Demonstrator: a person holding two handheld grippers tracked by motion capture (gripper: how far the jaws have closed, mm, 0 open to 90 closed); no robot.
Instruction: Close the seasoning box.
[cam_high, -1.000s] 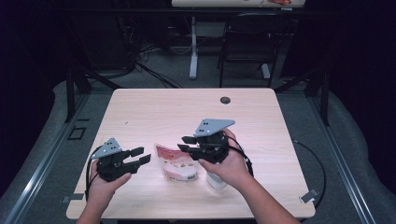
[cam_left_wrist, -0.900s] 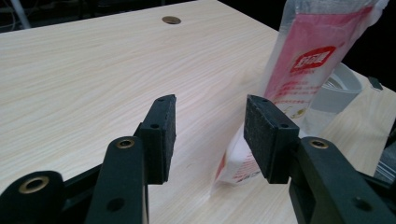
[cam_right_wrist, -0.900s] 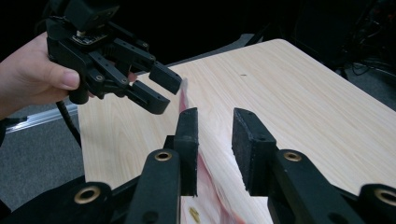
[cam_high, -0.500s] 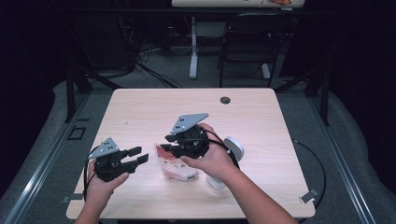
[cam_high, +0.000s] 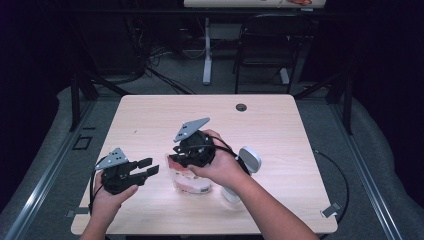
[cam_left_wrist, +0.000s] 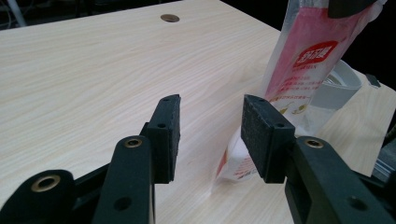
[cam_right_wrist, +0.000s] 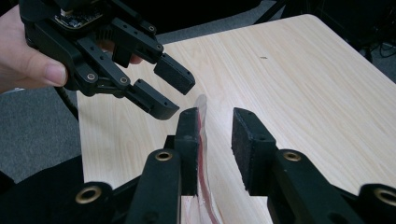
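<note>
A pink and white plastic bag (cam_high: 192, 182) stands on the table (cam_high: 280, 130), its printed side in the left gripper view (cam_left_wrist: 308, 60). My right gripper (cam_high: 177, 160) is over its top. In the right gripper view the bag's thin edge (cam_right_wrist: 201, 140) runs between the jaws of that gripper (cam_right_wrist: 217, 130), against one pad, with a gap to the other; these jaws have just been closing. My left gripper (cam_high: 150, 167) hovers just left of the bag, pointing at it. Its jaws (cam_left_wrist: 210, 126) have just been closing a little and stand apart with nothing between them.
A grey and white round roll (cam_high: 250, 159) lies right of the bag, with a white object (cam_high: 231, 194) near the right forearm. A cable hole (cam_high: 241, 107) sits at the table's far side. A chair (cam_high: 265, 45) stands beyond the table.
My right hand has moved left across the table and now sits over the bag, close to the left gripper. The left hand has stayed put.
</note>
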